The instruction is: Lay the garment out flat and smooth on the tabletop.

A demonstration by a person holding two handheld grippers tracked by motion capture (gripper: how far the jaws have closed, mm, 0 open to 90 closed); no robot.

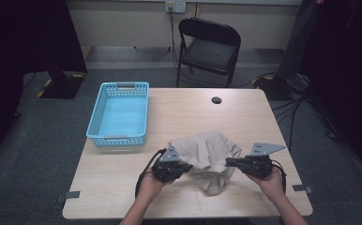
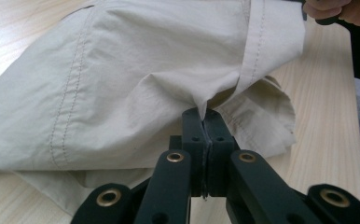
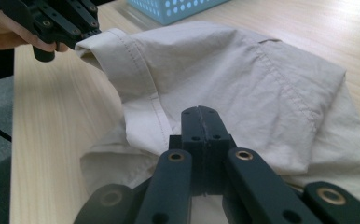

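Note:
A beige garment (image 1: 209,157) lies crumpled near the front of the wooden table (image 1: 193,108). My left gripper (image 1: 188,166) is at its left edge and my right gripper (image 1: 228,162) at its right edge, facing each other. In the left gripper view the jaws (image 2: 207,116) are pressed together with a fold of the cloth (image 2: 122,84) pinched at their tips. The right gripper (image 3: 201,112) is likewise shut, its tips under a stitched hem of the cloth (image 3: 225,70). Farther off in that view, the left gripper (image 3: 82,32) holds a raised corner of the hem.
A light blue plastic basket (image 1: 118,115) stands on the table's far left part, with nothing inside. A small dark hole (image 1: 216,100) marks the tabletop's far edge. A black folding chair (image 1: 209,47) stands behind the table, and cables lie on the floor at right.

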